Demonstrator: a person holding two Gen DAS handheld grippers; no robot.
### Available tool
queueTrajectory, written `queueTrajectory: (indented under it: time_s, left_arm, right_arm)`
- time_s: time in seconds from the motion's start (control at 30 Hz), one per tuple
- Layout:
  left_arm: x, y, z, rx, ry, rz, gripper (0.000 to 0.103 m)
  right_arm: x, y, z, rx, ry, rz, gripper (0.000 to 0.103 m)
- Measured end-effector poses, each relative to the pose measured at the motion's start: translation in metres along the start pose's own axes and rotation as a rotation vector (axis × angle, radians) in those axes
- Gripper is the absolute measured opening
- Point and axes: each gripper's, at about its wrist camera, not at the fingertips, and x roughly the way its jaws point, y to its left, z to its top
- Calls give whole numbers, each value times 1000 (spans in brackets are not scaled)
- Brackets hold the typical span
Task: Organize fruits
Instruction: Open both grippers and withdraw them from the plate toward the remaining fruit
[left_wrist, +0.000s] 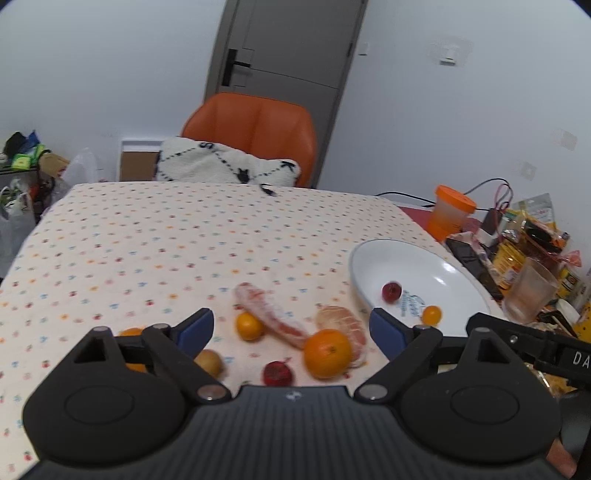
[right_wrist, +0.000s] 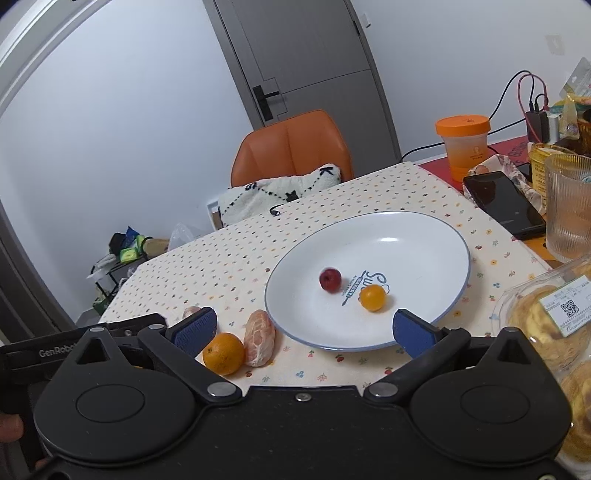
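We count one white ceramic plate, two small red round fruits, two peeled pink citrus pieces, one big orange.

Black hand-held gripper, blue pads, silver screws

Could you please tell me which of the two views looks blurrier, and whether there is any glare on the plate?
Left wrist view: motion blur softens the big orange and the tablecloth. Right wrist view: sharper, the plate carries a small bright glare spot near its far rim; the door bows from fisheye distortion.
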Motion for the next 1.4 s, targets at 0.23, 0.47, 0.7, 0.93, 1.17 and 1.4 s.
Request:
queueTrajectory:
  time_s: [0.23,0.47,0.7,0.93,1.17,1.4]
  left_arm:
    - [-8,19,-5,-19,-1,26,91]
    - [-14,36,-13,-36,8,40,91]
    - [-17,54,-20,-72,24,37,90]
    - [-17,66,-24,-74,23,46,89]
    - [-13,85,-26,-116,21,67,77]
    - [-7,94,-26,-122,26,76,69]
  right_arm:
    - [5,21,-9,-49,17,31,103]
    - [10,39,-17,-78,39,80,103]
    - [17,51,-28,-105,78,118,103]
    - [23,63,-35,-127,108,150,94]
    - [37,76,-43,-146,157,186,72]
    - [49,85,-47,-156,203,198,55]
